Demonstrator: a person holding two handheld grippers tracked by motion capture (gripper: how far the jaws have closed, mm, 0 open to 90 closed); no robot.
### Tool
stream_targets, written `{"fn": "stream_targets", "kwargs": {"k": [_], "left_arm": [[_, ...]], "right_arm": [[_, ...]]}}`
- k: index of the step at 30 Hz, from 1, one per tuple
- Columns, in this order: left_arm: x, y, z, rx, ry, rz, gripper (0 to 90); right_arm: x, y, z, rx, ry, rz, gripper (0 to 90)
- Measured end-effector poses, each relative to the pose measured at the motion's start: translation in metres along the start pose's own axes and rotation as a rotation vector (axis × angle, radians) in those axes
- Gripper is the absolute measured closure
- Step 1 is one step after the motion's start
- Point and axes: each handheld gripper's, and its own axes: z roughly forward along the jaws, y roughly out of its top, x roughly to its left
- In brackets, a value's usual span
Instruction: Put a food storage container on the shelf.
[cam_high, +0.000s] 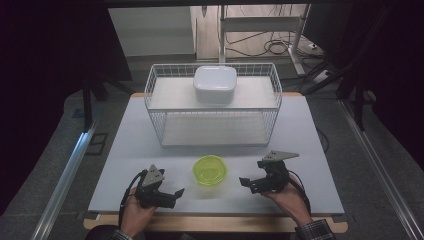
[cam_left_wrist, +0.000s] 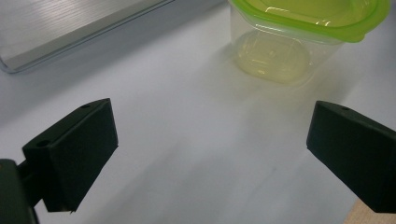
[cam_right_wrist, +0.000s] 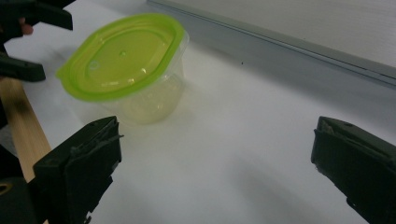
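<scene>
Container: green-lidded clear tub (cam_high: 210, 170) on the white table (cam_high: 310, 150), between the two grippers, touching neither.
High view: left gripper (cam_high: 176, 192) and right gripper (cam_high: 244, 181) both point inward at it, released.
Left gripper view: jaws spread wide, empty; tub (cam_left_wrist: 289, 42) ahead, towards the right jaw.
Right gripper view: jaws spread, empty; tub (cam_right_wrist: 130, 70) ahead, beyond the left jaw.

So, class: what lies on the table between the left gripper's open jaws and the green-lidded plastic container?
Nothing: in the left gripper view, only bare white tabletop lies between the left gripper and the green-lidded plastic container.
</scene>
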Motion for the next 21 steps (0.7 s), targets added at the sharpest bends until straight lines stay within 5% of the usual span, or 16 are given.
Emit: {"fn": "stream_targets", "kwargs": {"k": [9, 16, 21], "left_arm": [[-0.001, 0.0, 0.003, 0.02, 0.006, 0.017, 2.1], [-0.004, 0.0, 0.004, 0.03, 0.011, 0.037, 2.1], [-0.004, 0.0, 0.005, 0.033, 0.007, 0.044, 2.1]], "right_arm": [[-0.006, 0.024, 0.017, 0.083, 0.075, 0.079, 16.9], [-0.006, 0.038, 0.033, 0.091, 0.138, 0.117, 30.6], [-0.01, 0.045, 0.049, 0.112, 0.199, 0.187, 40.5]]}}
